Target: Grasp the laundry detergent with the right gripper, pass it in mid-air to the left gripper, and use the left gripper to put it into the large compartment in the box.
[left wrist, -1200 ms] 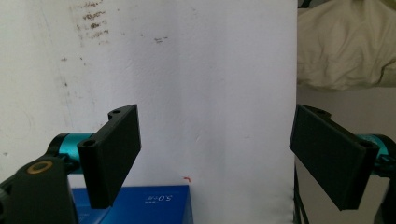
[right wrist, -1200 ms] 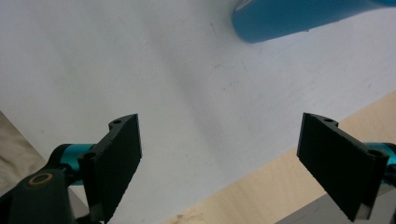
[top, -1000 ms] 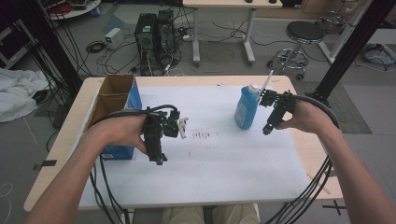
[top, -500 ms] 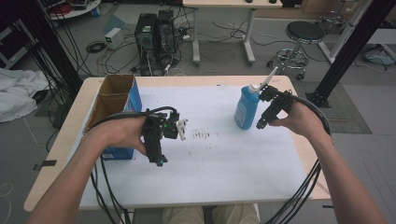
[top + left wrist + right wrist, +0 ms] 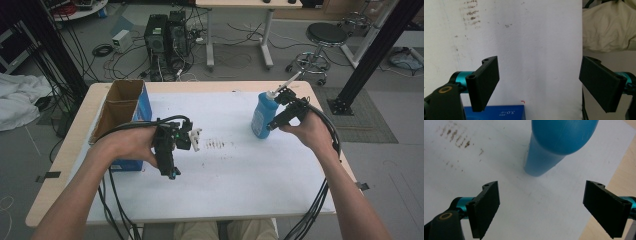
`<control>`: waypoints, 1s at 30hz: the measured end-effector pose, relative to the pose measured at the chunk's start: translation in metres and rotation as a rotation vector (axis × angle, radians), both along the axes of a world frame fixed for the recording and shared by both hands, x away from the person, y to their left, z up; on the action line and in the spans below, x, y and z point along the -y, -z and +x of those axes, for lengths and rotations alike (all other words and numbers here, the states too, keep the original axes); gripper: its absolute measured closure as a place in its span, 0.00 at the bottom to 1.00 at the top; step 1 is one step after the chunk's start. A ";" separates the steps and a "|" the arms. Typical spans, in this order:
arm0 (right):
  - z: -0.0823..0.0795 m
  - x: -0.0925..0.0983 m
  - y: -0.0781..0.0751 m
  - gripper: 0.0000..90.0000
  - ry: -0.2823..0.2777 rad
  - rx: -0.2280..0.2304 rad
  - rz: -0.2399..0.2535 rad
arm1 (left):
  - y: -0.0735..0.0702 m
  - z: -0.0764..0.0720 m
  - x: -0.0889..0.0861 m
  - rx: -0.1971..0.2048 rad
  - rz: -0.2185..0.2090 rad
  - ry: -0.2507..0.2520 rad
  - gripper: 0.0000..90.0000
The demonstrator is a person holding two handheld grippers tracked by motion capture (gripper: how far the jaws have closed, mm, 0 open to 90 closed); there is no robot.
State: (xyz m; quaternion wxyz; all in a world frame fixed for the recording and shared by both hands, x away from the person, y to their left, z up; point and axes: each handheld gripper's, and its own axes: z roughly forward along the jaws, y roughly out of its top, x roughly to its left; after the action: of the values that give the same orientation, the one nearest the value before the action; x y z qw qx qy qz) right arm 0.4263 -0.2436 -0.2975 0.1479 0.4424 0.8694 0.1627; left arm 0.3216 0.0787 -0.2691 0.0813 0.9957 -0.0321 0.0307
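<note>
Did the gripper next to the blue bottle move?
Yes. The right gripper has swung lower and closer to the blue bottle, which stayed put on the table.

Bottle: your blue plastic bottle (image 5: 262, 116), white cap with a thin white nozzle pointing up and right.
Pose: upright.
Place: on the white sheet, far right part of your table.
Contact: nothing gripping it.

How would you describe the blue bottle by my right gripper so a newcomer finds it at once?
Start at the white sheet covering the wooden table. Near its far right corner stands a blue plastic bottle, upright, with a white top, just ahead of the open right gripper. The other blue thing, a cardboard box, is square and open-topped, at the left edge.
</note>
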 end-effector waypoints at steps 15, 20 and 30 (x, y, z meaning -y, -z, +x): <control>0.014 -0.007 0.025 0.15 0.074 0.129 0.083 | 0.005 0.001 -0.005 -0.008 -0.016 -0.018 0.18; 0.015 -0.010 0.031 0.15 0.095 0.171 0.110 | 0.008 0.001 -0.008 -0.012 -0.017 -0.022 0.18; 0.019 -0.011 0.038 0.15 0.137 0.232 0.168 | 0.010 0.000 -0.012 -0.015 -0.024 -0.028 0.18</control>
State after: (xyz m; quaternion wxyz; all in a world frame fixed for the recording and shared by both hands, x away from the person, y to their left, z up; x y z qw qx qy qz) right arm 0.4455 -0.2326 -0.3358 0.2206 0.4896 0.7977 0.2745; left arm 0.3218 0.0908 -0.2786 0.0932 0.9952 -0.0169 0.0246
